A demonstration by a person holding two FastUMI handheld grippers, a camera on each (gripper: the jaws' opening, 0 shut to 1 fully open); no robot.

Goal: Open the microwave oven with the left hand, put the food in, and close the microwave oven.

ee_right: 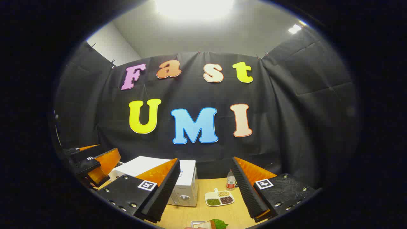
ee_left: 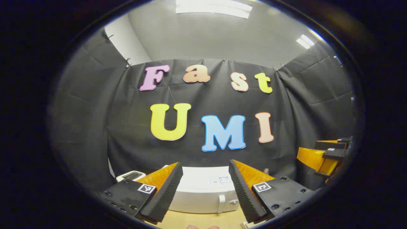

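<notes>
Microwave oven (ee_right: 186, 186) door shut; both grippers' jaws apart above table (ee_right: 222, 213).

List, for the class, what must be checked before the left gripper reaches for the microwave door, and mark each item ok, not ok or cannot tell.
1. Left gripper open and holding nothing: ok.
2. Right gripper open and holding nothing: ok.
3. Microwave in sight on the wooden table: ok.
4. Microwave door already open: not ok, it looks closed.
5. Food waiting on the table's near edge: ok.
6. Inside of the microwave free: cannot tell.
</notes>
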